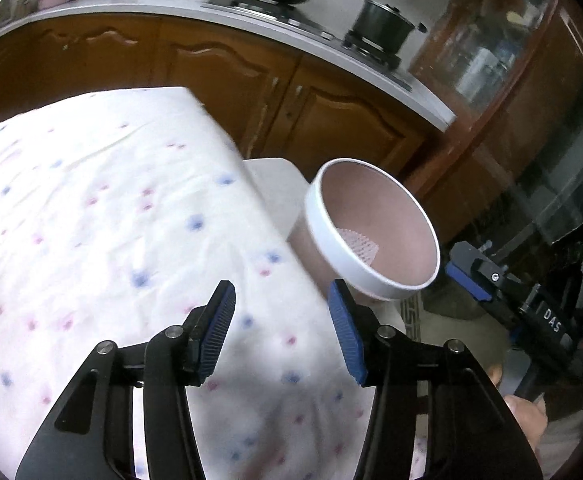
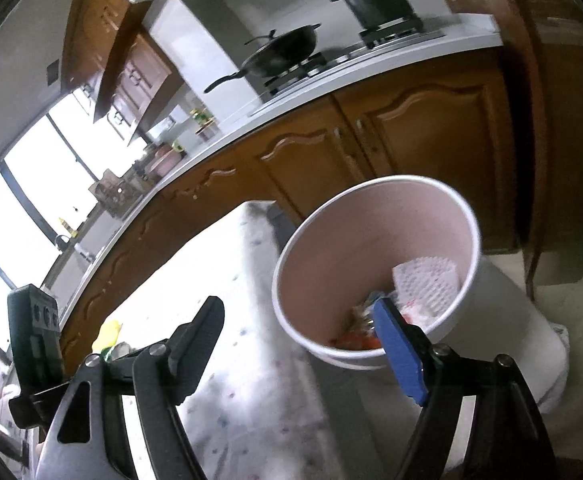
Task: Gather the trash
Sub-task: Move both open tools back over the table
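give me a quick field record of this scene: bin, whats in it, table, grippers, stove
bin: white-rimmed round bin standing beside the table edge, open top
bin contents: white perforated paper and orange-red scraps at the bottom
table: floral cloth; a yellow item lies on it, too blurred to identify
left gripper: open, nothing between the pads, over the cloth
right gripper: open, empty, near the bin rim
stove: wok and lidded pot on the burners
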